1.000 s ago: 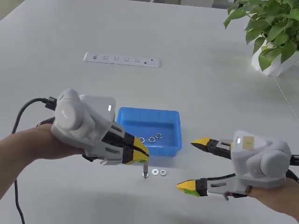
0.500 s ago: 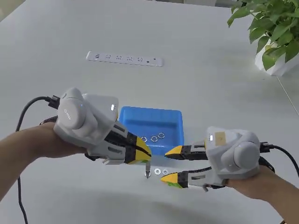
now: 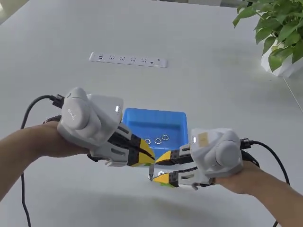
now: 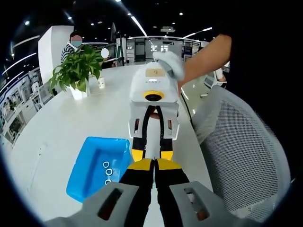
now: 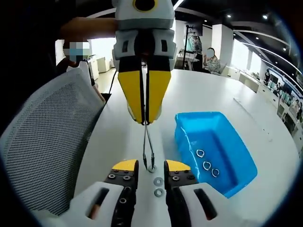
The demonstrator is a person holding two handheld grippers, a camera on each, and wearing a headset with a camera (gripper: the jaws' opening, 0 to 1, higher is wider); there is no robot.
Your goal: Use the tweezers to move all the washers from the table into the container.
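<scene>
Glossy blue plastic container (image 5: pixel 222 137), shiny metal washers (image 5: pixel 207 165)

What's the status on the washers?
Left tongs shut on thin metal tweezers, tips at a small silver washer. Right tongs open, straddling it. Three washers in blue plastic tray.

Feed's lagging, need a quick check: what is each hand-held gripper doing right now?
Left hand-held gripper: shut on the tweezers.
Right hand-held gripper: open, holding nothing.

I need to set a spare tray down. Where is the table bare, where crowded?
Bare: the stretch between the power strip and the blue container, and the table from the container toward the plant. Crowded: the container's near edge, where left claw, right claw, tweezers and loose washers meet.
</scene>
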